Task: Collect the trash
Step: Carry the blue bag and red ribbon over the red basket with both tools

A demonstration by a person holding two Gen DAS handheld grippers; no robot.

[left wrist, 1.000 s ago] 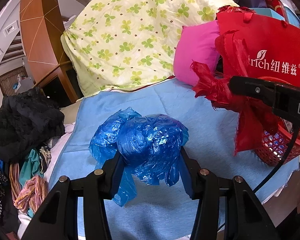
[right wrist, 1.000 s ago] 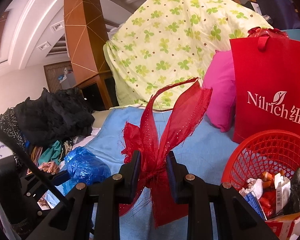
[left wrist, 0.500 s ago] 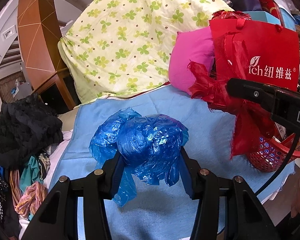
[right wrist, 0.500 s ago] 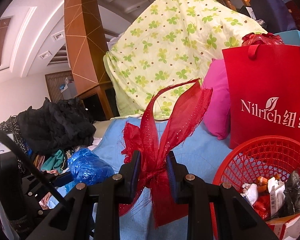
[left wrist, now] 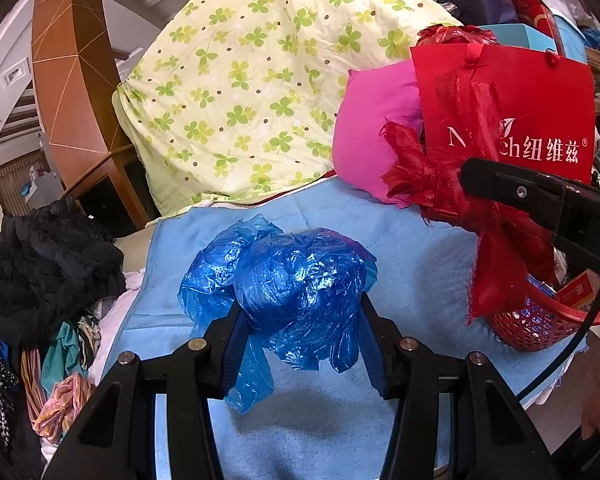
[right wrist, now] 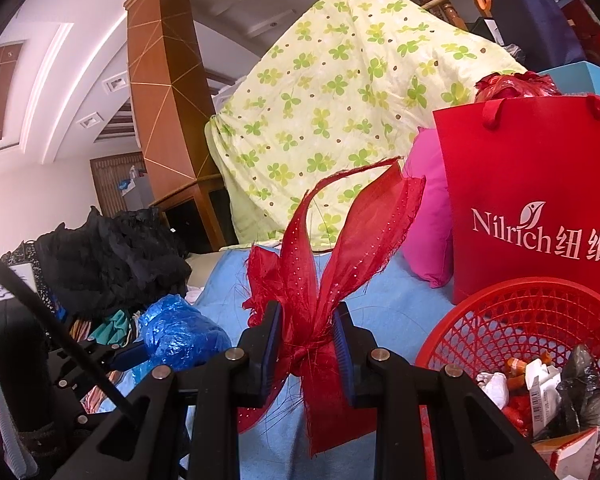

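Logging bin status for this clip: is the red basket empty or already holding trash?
Already holding trash. The red basket shows crumpled white paper, a dark bag and small cartons inside.

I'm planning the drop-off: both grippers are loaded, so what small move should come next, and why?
Probably carry the right hand-held gripper rightward over the red basket and release: it is shut on the red ribbon, and the basket, already holding trash, sits just beside it.
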